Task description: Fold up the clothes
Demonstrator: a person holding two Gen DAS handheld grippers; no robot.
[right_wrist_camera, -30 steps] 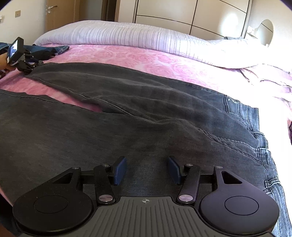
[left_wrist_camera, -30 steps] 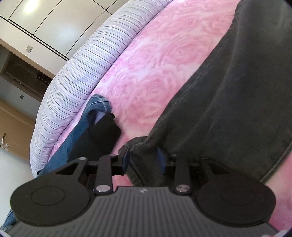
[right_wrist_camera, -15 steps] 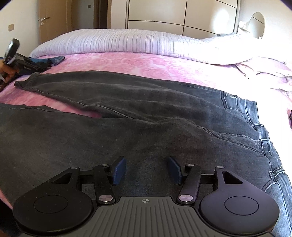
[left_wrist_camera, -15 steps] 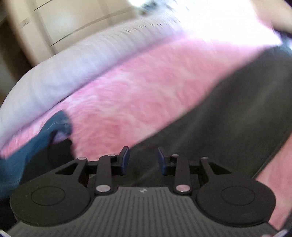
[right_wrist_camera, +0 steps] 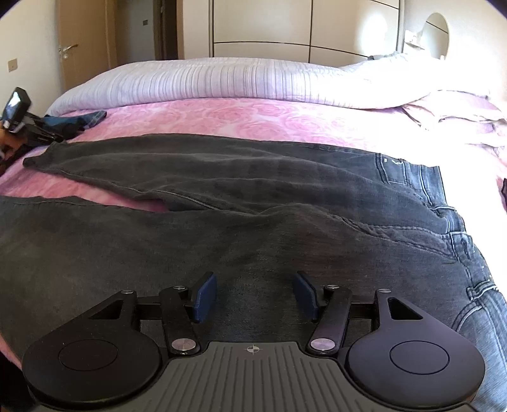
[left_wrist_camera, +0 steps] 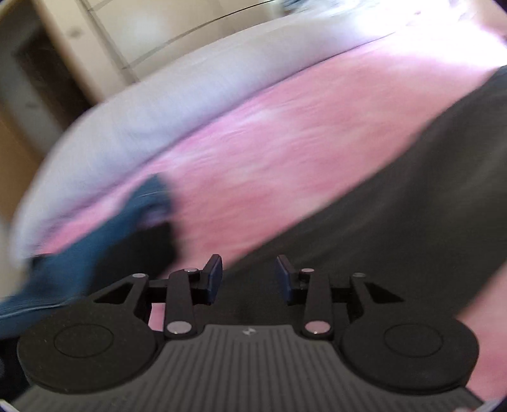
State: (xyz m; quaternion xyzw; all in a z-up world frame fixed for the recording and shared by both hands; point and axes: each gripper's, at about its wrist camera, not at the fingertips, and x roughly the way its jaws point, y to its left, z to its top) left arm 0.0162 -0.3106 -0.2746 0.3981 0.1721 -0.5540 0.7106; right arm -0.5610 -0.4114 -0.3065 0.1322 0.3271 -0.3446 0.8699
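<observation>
Dark grey jeans (right_wrist_camera: pixel 253 202) lie spread on the pink bedspread (right_wrist_camera: pixel 253 117), legs to the left, waistband to the right. My right gripper (right_wrist_camera: pixel 255 296) is open and empty just above the near leg. In the blurred left wrist view, my left gripper (left_wrist_camera: pixel 248 277) is open and empty over the hem end of the far leg (left_wrist_camera: pixel 396 202). The left gripper also shows in the right wrist view (right_wrist_camera: pixel 19 120) at the far left, beside that hem.
A blue denim garment (left_wrist_camera: pixel 95 250) lies at the bed's left edge, also seen in the right wrist view (right_wrist_camera: pixel 79 119). A striped lilac cover (right_wrist_camera: pixel 221 79) and rumpled bedding (right_wrist_camera: pixel 443 107) lie at the back. Wardrobe doors (right_wrist_camera: pixel 259 28) stand behind.
My left gripper has let go of the leg hem and opened, and its view has swung quickly, now blurred. My right gripper has risen slightly and stays open.
</observation>
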